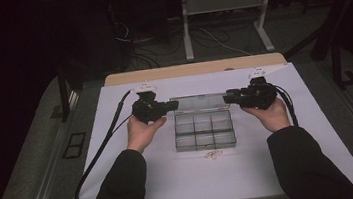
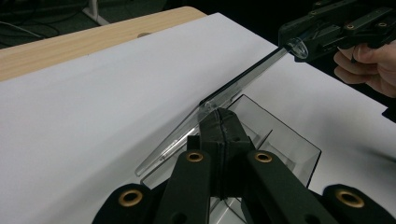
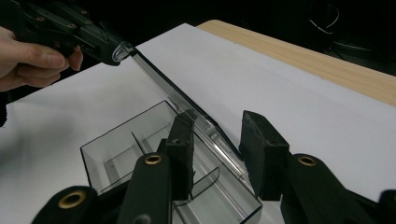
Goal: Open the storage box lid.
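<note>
Hands hold two black grippers over a white sheet (image 1: 124, 186) on a table in the high view. The left gripper (image 1: 168, 107) and the right gripper (image 1: 228, 97) point at each other from the two ends of a clear plastic box (image 1: 204, 130). The box sits in the middle of the sheet, and its lid (image 1: 200, 102) stands up at the far side. A few small rubber bands (image 1: 213, 154) lie just beside the near edge of the box. In the left gripper view, the left gripper (image 2: 224, 122) has its jaws pressed together on the near end of the lid (image 2: 243, 79). The right gripper (image 2: 299, 48) is at the far end of the lid. In the right gripper view, the right gripper (image 3: 222, 128) has its jaws wide apart, one on each side of the lid (image 3: 168, 88). They are not squeezing it. The box (image 3: 112, 144) has little walls inside.
</note>
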The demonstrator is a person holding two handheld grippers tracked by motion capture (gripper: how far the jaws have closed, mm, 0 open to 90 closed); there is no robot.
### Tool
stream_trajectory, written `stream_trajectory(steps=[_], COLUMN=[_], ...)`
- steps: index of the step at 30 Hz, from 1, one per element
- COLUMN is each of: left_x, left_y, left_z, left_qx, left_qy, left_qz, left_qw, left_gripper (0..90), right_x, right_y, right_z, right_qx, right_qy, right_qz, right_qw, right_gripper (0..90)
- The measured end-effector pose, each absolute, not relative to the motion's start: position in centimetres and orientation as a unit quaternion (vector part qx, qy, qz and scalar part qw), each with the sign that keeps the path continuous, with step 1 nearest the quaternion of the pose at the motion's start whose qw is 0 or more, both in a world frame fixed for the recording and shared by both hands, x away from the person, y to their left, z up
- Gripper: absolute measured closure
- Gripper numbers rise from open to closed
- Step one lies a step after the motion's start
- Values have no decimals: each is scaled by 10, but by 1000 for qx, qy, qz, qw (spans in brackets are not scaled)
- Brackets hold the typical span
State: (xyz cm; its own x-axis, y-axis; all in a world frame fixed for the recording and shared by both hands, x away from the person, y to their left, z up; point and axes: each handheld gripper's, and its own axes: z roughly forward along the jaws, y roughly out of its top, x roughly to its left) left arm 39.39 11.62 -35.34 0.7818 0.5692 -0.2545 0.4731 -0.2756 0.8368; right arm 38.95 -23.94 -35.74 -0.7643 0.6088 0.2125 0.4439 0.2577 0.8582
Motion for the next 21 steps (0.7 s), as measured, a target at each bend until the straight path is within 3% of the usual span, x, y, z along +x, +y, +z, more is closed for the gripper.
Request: stream_trajectory(steps=[16, 21], left_x=[387, 390], left_y=[133, 141], left_z=[-354, -350], left_qx=[805, 797], left_qy=[337, 349], left_qz=[58, 70], left_qw=[484, 487], left_gripper=[870, 794], right_x=[396, 396], right_y=[-240, -240], right_z=[-353, -353], right_qx=[331, 334], right_qy=[797, 796], right_qz=[499, 499], right_qw=[75, 73], right_gripper=[671, 671])
